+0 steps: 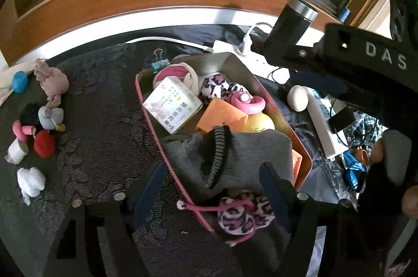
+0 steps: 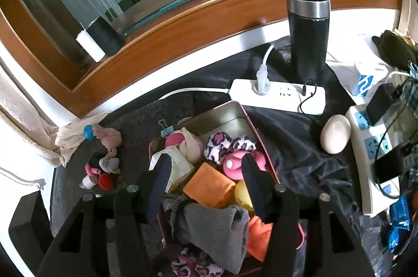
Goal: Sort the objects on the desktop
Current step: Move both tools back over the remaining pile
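A pink-rimmed metal tin (image 1: 235, 63) (image 2: 230, 117) on the dark cloth holds a white box (image 1: 172, 102), an orange packet (image 1: 222, 117) (image 2: 209, 185), a yellow ball (image 1: 258, 123), a pink toy (image 1: 248, 102) (image 2: 235, 167), leopard-print socks (image 1: 216, 86) (image 2: 230, 146) and a grey sock (image 1: 235, 154) (image 2: 216, 227) lying on top. My left gripper (image 1: 211, 183) is open, its jaws on either side of the tin's near end over the grey sock. My right gripper (image 2: 206, 188) is open above the tin, holding nothing. It shows in the left wrist view as a dark frame at the upper right.
Small items lie left of the tin: a beige knotted sock (image 1: 52, 83), a blue ball (image 1: 19, 81), a red ball (image 1: 44, 143), white tissue (image 1: 30, 183). A black flask (image 2: 308, 34), power strips (image 2: 279, 94), a white egg shape (image 2: 335, 133) and cables lie behind and right.
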Demonstrator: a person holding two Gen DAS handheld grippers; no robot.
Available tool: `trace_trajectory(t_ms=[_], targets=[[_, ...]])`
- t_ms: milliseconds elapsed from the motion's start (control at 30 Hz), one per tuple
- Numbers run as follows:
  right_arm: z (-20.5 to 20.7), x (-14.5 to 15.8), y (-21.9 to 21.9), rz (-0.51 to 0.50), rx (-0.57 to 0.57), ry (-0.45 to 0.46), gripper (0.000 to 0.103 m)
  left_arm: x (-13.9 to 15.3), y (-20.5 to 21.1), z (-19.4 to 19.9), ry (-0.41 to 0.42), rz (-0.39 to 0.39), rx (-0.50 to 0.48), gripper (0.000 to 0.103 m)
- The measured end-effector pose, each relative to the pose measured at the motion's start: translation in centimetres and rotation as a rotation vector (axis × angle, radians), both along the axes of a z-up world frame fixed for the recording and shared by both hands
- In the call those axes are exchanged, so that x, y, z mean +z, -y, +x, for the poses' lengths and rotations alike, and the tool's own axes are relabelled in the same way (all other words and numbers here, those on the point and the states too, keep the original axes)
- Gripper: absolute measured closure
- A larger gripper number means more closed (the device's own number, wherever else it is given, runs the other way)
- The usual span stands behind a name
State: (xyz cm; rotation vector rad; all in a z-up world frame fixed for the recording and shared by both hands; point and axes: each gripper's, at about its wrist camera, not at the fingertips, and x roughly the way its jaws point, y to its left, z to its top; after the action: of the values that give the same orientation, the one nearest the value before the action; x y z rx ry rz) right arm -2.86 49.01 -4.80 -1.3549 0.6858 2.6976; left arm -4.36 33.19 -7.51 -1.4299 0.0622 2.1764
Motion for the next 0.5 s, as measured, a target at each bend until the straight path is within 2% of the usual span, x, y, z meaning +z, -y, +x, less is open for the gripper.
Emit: trace_trajectory(t_ms=[200, 500], targets=[[0.3, -0.1, 0.8, -0.008, 0.004, 0.004, 0.043, -0.1, 2.0, -0.2, 0.005, -0.006, 0.04, 0.026], [-0.5, 0.1, 5.6, -0.009, 0.081, 0.007, 0.043, -0.6, 7.7, -0.6, 0.016, -0.013, 0.142, 0.026]])
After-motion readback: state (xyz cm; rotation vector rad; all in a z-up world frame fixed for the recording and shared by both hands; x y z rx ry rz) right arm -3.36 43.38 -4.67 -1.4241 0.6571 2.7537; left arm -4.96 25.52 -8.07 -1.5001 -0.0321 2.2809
